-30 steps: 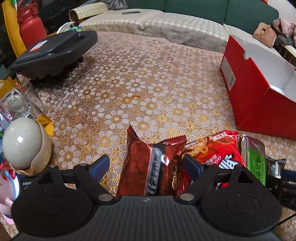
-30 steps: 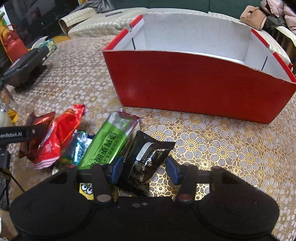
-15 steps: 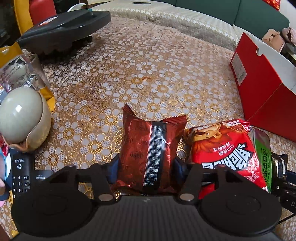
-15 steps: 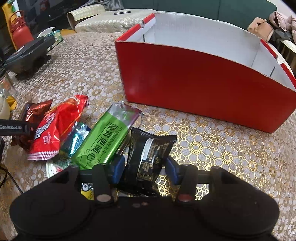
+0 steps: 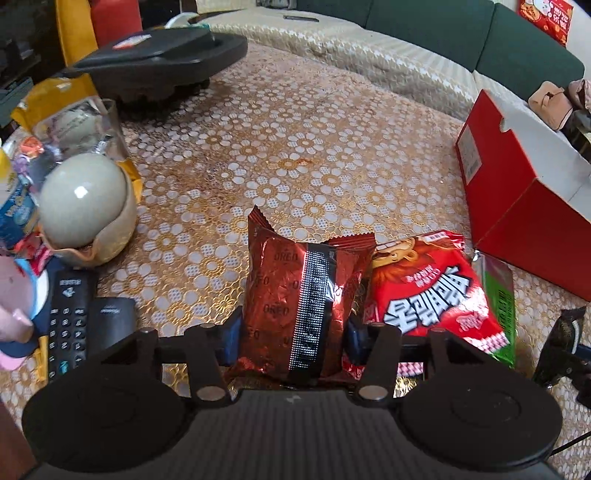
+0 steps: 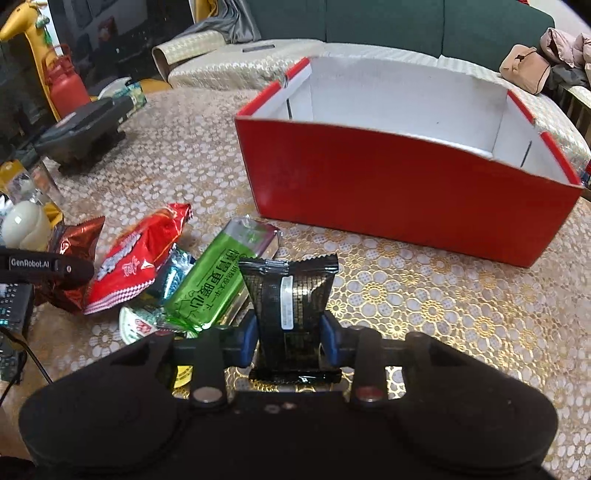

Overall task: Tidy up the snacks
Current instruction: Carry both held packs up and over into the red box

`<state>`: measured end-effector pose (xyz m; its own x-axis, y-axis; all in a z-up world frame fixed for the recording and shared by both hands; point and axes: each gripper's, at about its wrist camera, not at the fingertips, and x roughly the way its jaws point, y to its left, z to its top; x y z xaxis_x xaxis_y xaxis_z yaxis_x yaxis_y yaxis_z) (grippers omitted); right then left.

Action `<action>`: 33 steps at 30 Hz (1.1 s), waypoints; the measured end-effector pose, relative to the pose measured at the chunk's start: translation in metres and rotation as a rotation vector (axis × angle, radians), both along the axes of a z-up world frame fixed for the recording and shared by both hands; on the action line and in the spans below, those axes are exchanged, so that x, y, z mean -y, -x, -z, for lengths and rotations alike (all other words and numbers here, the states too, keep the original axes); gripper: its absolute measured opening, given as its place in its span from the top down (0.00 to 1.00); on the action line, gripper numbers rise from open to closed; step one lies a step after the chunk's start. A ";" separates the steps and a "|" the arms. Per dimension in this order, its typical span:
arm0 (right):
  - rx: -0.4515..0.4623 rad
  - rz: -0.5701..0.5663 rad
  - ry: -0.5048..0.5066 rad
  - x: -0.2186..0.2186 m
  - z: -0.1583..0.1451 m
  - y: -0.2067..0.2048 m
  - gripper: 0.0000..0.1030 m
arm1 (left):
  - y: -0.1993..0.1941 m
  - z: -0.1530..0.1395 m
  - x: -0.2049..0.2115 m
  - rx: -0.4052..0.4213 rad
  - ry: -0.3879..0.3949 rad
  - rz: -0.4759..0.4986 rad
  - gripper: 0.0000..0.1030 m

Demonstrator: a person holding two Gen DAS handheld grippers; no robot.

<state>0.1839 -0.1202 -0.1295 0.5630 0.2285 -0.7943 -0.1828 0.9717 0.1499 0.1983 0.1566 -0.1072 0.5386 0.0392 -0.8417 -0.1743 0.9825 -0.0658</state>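
My left gripper (image 5: 293, 338) is shut on a dark red foil Oreo packet (image 5: 306, 295) and holds it upright above the table. My right gripper (image 6: 289, 338) is shut on a black snack packet (image 6: 290, 299), lifted off the table. An open red box (image 6: 406, 192) with a white inside stands ahead of the right gripper and also shows at the right of the left wrist view (image 5: 517, 177). A bright red snack bag (image 5: 432, 291), a green packet (image 6: 218, 284) and small wrappers (image 6: 173, 273) lie between the grippers.
A grey egg-shaped object in a beige holder (image 5: 85, 206), a remote control (image 5: 68, 321), a glass (image 5: 92, 125) and a black appliance (image 5: 155, 62) crowd the left side. A sofa (image 5: 443, 33) runs behind the floral table (image 5: 295, 147).
My left gripper closed on the Oreo packet and lifted it. My right gripper raised the black packet and turned it upright, facing the red box.
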 end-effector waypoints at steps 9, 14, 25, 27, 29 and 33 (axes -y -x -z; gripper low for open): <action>0.052 0.005 -0.056 0.022 -0.035 0.021 0.67 | 0.027 -0.036 0.016 0.052 0.011 0.012 0.50; 0.083 0.025 -0.088 0.040 -0.055 0.030 0.67 | 0.036 -0.061 0.038 0.082 0.017 0.044 0.50; 0.170 0.052 -0.095 0.079 -0.095 0.035 0.67 | 0.035 -0.108 0.109 0.144 0.016 0.170 0.50; 0.187 0.054 -0.092 0.086 -0.102 0.031 0.67 | 0.032 -0.114 0.124 0.151 0.012 0.197 0.50; 0.201 0.056 -0.091 0.094 -0.108 0.028 0.67 | 0.028 -0.120 0.139 0.156 0.007 0.224 0.50; 0.230 0.054 -0.075 0.107 -0.117 0.021 0.67 | 0.017 -0.128 0.167 0.169 -0.013 0.274 0.50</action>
